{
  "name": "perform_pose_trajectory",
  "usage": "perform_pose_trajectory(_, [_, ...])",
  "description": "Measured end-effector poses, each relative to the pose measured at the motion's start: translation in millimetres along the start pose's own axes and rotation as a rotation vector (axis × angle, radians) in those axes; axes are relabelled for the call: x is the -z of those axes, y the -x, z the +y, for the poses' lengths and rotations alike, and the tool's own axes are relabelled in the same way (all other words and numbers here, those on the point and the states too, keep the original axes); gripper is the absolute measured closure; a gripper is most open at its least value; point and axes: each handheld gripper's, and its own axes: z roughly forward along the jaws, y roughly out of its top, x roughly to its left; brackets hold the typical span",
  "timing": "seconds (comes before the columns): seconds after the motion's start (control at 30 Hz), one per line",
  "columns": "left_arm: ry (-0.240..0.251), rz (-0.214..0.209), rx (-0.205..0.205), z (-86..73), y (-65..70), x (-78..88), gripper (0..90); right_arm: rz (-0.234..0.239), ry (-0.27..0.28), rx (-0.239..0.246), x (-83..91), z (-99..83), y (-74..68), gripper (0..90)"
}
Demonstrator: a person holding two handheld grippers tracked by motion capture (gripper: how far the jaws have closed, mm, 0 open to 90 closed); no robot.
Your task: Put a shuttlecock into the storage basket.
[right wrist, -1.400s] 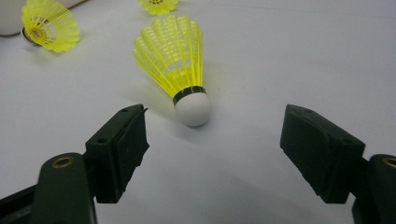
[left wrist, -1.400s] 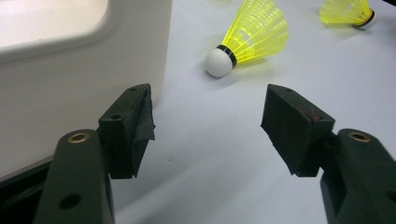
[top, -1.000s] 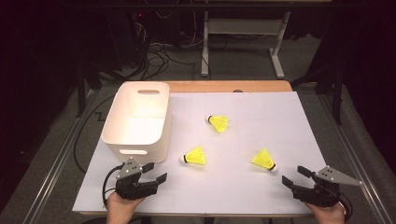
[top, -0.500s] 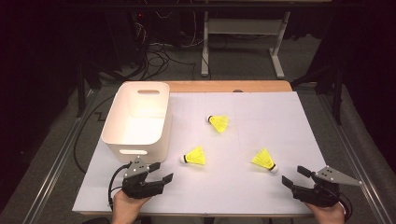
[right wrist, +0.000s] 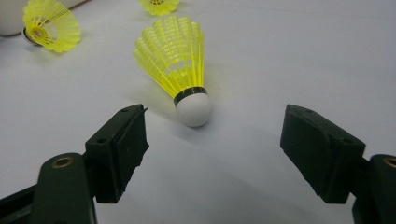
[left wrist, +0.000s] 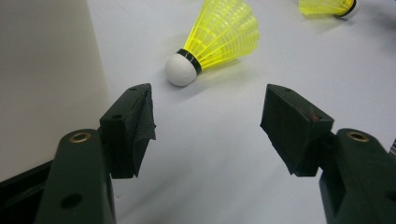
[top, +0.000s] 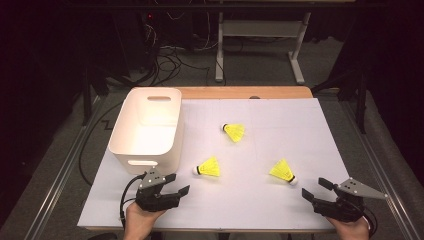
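Three yellow shuttlecocks with white cork heads lie on the white table sheet: one in the middle (top: 209, 167), one on the right (top: 282, 171), one farther back (top: 234, 131). My left gripper (top: 179, 183) is open near the front edge, just short of the middle shuttlecock (left wrist: 215, 39), whose cork points at the left gripper (left wrist: 205, 116). My right gripper (top: 314, 188) is also open at the front right. The right shuttlecock (right wrist: 177, 60) lies a little ahead of the right gripper (right wrist: 212, 140), cork toward the jaws. Nothing sits between either pair of jaws.
A white plastic bin (top: 145, 127) with handle cut-outs stands at the left, just behind my left gripper; its wall (left wrist: 46, 70) is close beside the left jaw. The other two shuttlecocks (right wrist: 49, 25) (right wrist: 159, 4) lie farther off in the right gripper view. The table's wooden edge (top: 240, 92) runs along the back.
My left gripper has shifted a little to the right, toward the middle shuttlecock. The right gripper and the shuttlecocks have stayed put.
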Motion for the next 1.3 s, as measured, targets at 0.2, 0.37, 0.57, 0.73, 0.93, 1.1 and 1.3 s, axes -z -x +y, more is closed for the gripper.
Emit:
perform_pose_trajectory(0.2, [0.001, -0.002, -0.001, 2.5, 1.9, -3.8, 35.5, 0.000, -0.001, -0.001, -0.2, 0.0, 0.1, 23.2])
perform_pose_trajectory(0.37, [-0.008, -0.004, 0.003, 5.2, 4.3, -6.9, 35.8, 0.000, 0.000, 0.000, 0.0, 0.0, -0.1, 23.2])
perform_pose_trajectory(0.57, [-0.003, 0.015, -0.003, 9.2, 8.2, -10.2, 36.8, 0.002, 0.003, 0.002, -0.1, 0.2, -0.6, 23.3])
perform_pose_trajectory(0.73, [-0.016, 0.024, -0.006, 13.9, 11.3, -13.9, 36.9, 0.002, 0.001, 0.002, -0.2, 0.1, -0.6, 23.3])
perform_pose_trajectory(0.93, [-0.029, 0.033, -0.017, 19.7, 15.2, -19.6, 36.4, 0.002, -0.001, 0.002, -0.3, 0.0, -0.6, 23.3])
perform_pose_trajectory(1.1, [-0.034, 0.043, -0.020, 22.8, 17.4, -24.2, 35.6, 0.002, 0.001, 0.001, -0.1, 0.0, -0.5, 23.3])
perform_pose_trajectory(1.3, [-0.029, 0.047, -0.010, 25.1, 17.3, -28.1, 34.1, -0.002, -0.001, 0.012, -0.1, 0.2, -1.3, 23.3])
